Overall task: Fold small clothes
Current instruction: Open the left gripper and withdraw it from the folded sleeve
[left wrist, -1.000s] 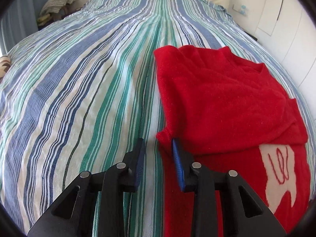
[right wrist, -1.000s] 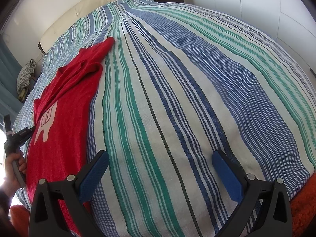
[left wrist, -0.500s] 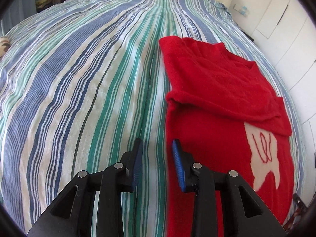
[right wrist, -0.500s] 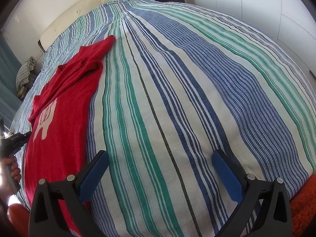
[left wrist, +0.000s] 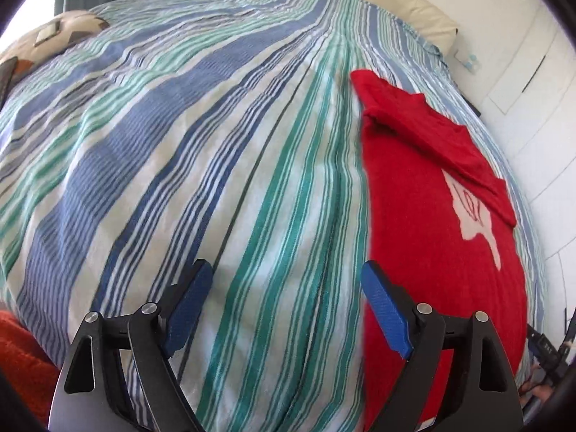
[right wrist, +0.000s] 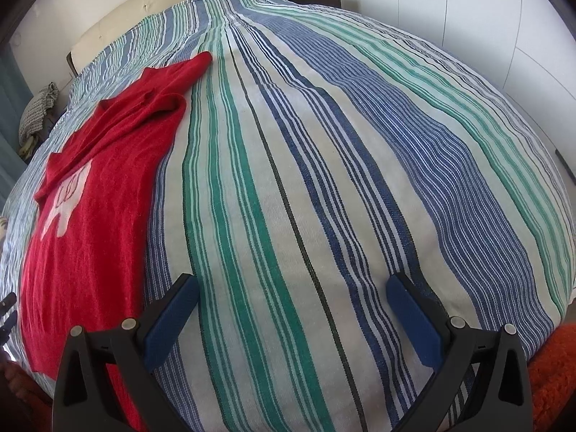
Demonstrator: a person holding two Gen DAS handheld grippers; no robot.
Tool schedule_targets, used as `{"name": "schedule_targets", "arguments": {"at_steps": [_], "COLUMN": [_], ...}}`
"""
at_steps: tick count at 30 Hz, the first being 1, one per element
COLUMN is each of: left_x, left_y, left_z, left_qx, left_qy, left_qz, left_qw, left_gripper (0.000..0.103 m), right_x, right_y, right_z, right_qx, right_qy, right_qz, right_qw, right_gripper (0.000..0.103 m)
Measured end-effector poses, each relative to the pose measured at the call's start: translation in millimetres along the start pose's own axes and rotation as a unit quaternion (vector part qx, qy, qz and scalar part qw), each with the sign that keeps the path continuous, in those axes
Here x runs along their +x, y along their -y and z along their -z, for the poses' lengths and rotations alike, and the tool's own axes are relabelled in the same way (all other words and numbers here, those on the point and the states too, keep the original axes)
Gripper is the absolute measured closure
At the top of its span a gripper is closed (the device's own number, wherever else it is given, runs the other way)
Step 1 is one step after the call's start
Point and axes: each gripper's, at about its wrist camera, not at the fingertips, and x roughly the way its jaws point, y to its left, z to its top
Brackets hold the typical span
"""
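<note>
A small red sweater (left wrist: 428,216) with a white figure on its front lies flat on the striped bedspread (left wrist: 216,180), one sleeve folded across its chest. My left gripper (left wrist: 284,288) hovers over the bedspread just left of the sweater's edge; its jaws are opening wide and hold nothing. In the right wrist view the same sweater (right wrist: 90,216) lies at the left. My right gripper (right wrist: 291,306) stands open over bare stripes to the right of it, empty.
A cream headboard (right wrist: 162,10) and white wardrobe doors (right wrist: 468,18) border the bed. Orange-red fabric (right wrist: 554,378) lies at the near bed edge. A patterned cushion (left wrist: 54,36) sits at the far left. A person's hand (right wrist: 18,381) shows at the lower left.
My left gripper has pulled back along the sweater's left edge toward the hem and spread its jaws from nearly closed to wide. The right gripper has stayed put.
</note>
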Motion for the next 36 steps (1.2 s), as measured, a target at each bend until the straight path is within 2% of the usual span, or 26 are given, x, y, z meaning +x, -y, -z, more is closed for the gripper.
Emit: {"name": "schedule_targets", "arguments": {"at_steps": [2, 6, 13, 36], "left_x": [2, 6, 13, 15], "left_y": [1, -1, 5, 8], "left_z": [-2, -2, 4, 7], "left_qx": [0.01, -0.002, 0.027, 0.04], "left_qy": [0.001, -0.002, -0.006, -0.016], "left_qz": [-0.014, -0.017, -0.039, -0.055], "left_qw": [0.9999, 0.9999, 0.9988, 0.9976], "left_gripper": [0.017, 0.015, 0.013, 0.007], "right_x": [0, -2, -2, -2], "right_y": [-1, 0, 0, -1], "right_z": [1, 5, 7, 8], "right_qx": [-0.004, -0.011, -0.019, -0.026], "right_qy": [0.003, 0.011, 0.018, 0.023], "right_qz": [0.003, 0.001, 0.003, 0.009], "right_qw": [1.0, 1.0, 1.0, 0.999], "right_gripper": [0.0, 0.0, 0.0, 0.0]}}
